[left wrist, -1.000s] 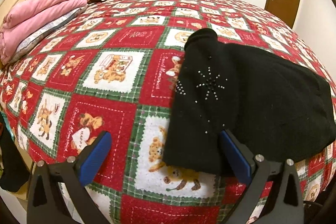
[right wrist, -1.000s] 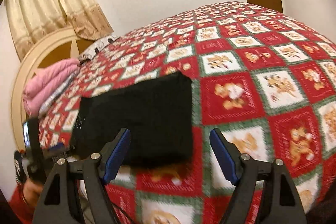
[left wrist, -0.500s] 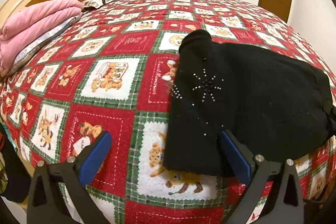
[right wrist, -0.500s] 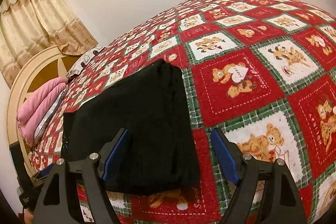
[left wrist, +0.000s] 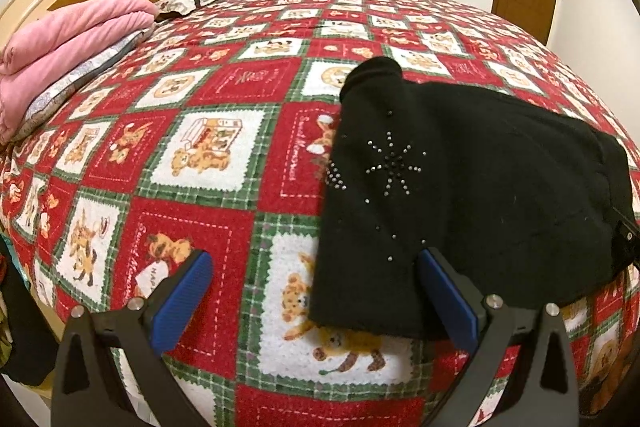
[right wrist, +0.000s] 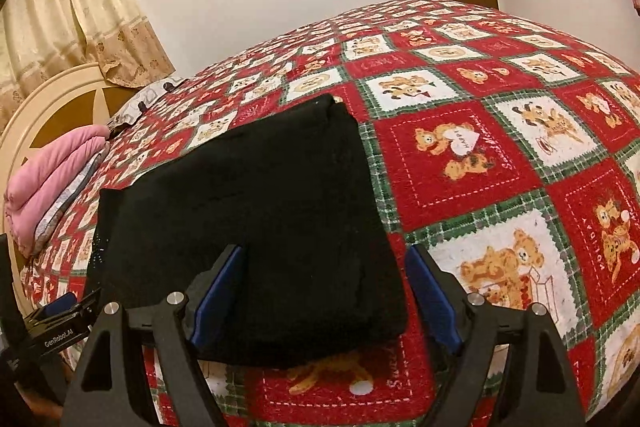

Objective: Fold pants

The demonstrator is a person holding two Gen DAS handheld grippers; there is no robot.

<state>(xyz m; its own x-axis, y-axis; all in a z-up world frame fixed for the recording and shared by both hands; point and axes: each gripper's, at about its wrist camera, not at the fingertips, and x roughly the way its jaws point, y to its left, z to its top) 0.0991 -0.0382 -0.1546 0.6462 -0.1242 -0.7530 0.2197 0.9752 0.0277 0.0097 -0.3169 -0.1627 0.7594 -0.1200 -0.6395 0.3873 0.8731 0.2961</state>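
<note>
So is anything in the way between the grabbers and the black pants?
Nothing visible. The black pants lie folded on the bedspread, right in front of the open left gripper and open right gripper.

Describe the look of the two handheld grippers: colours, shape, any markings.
Both the left gripper and right gripper have black angular frames with triangular cut-outs, silver round bolts, and blue ribbed pads on the fingers. White "GenRobot.AI" lettering marks the left gripper's body in the right wrist view.

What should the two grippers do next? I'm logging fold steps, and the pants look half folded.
Probably ease both grippers forward and close on the near edge of the pants. The left gripper and right gripper are both open, each straddling a near corner of the flat black bundle on the bedspread, holding nothing.
</note>
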